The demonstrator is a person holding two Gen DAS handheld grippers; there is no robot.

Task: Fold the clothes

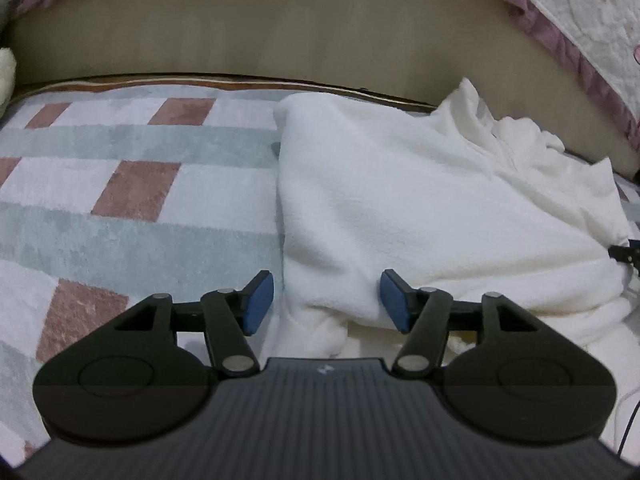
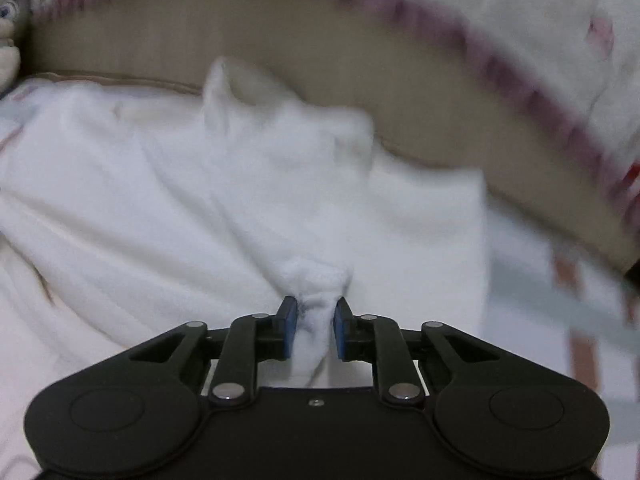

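Note:
A white fleece garment (image 1: 420,200) lies partly folded on a checked blanket, with its collar standing up at the far right. My left gripper (image 1: 327,298) is open, its blue pads on either side of the garment's near left edge, nothing held. In the right wrist view my right gripper (image 2: 316,328) is shut on a bunched fold of the same white garment (image 2: 200,184), which stretches away from the fingers; that view is motion-blurred.
The blanket (image 1: 120,200) has pink, white and grey-green squares and covers the bed to the left. A beige padded headboard (image 1: 320,36) runs across the back, with a quilt with a purple frill (image 1: 580,52) draped over it. A black cable lies at the right edge (image 1: 624,256).

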